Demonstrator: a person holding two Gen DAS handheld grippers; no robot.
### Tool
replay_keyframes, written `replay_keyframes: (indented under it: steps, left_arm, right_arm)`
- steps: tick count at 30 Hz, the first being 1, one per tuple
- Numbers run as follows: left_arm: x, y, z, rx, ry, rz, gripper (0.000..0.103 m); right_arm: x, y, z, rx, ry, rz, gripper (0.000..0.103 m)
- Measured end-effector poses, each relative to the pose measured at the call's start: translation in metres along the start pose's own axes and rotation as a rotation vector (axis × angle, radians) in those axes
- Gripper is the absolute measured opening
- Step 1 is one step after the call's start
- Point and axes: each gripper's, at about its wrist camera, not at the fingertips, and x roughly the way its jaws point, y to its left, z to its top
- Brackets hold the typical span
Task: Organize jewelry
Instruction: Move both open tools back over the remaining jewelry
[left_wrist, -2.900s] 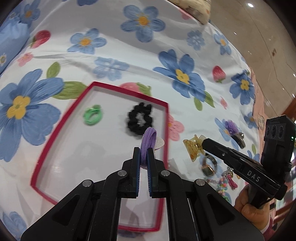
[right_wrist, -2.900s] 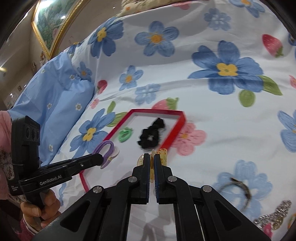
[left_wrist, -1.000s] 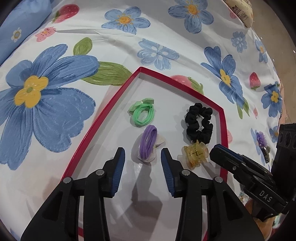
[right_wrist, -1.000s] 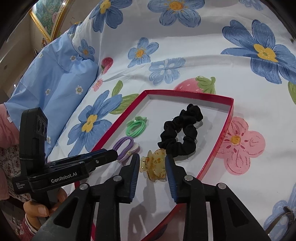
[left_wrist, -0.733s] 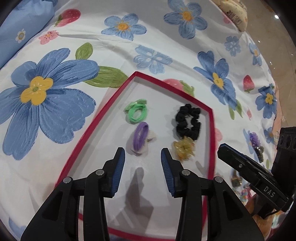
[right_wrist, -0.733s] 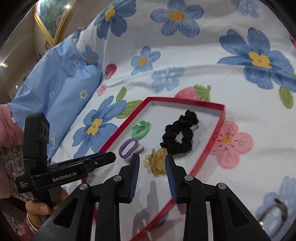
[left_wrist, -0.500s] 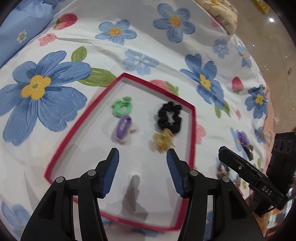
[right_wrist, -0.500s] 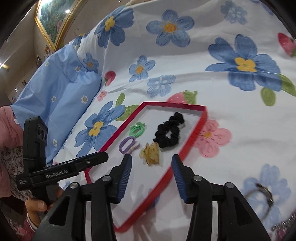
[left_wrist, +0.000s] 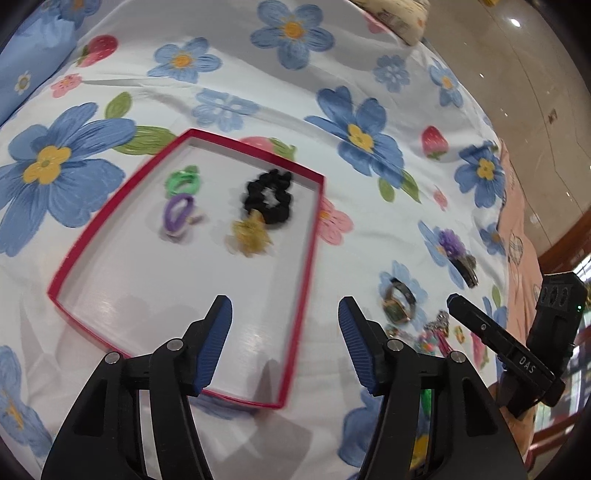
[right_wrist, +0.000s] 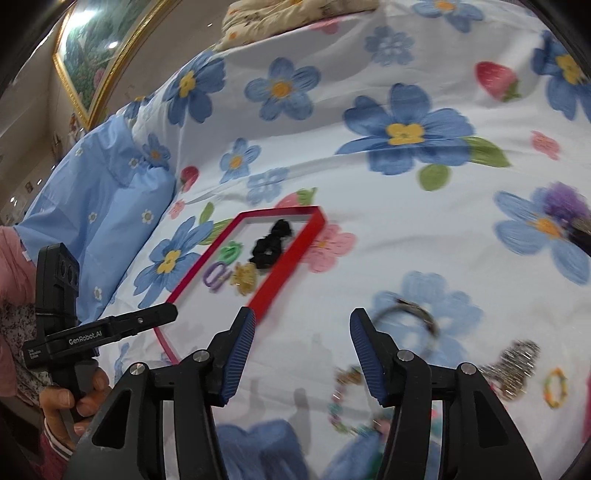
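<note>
Both grippers have drawn back from the red tray (left_wrist: 303, 280), jaws empty and opening, so the loose jewelry on the bed now lies nearest the right gripper (right_wrist: 301, 354): a ring-like band (right_wrist: 413, 317) just beyond its right jaw, left gripper (left_wrist: 284, 343) farther.

wrist views angled down; both share red tray (left_wrist: 301, 258) (right_wrist: 288, 258)

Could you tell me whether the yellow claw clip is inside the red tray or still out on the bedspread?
Inside. The yellow claw clip lies on the white floor of the red tray, just in front of the black scrunchie, with no gripper touching it.
</note>
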Motion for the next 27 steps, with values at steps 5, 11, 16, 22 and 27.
replay_keyframes:
  steps: [5,11,16,22,27]
  left_arm:
    - [0.005,-0.021,-0.007,0.037,0.019,-0.019,0.059]
    - [0.013,-0.042,-0.016,0.072,0.045,-0.032,0.059]
    - [0.020,-0.055,-0.020,0.104,0.065,-0.030,0.059]
    - [0.032,-0.073,-0.025,0.141,0.099,-0.039,0.059]
    - [0.043,-0.088,-0.026,0.171,0.120,-0.037,0.059]
  right_arm:
    - [-0.025,-0.026,-0.011,0.038,-0.019,-0.047,0.057]
    - [-0.045,-0.053,-0.025,0.077,-0.031,-0.091,0.057]
    - [-0.061,-0.070,-0.034,0.103,-0.045,-0.124,0.057]
    - [-0.074,-0.082,-0.045,0.100,-0.051,-0.177,0.057]
    - [-0.080,-0.089,-0.051,0.090,-0.044,-0.212,0.057]
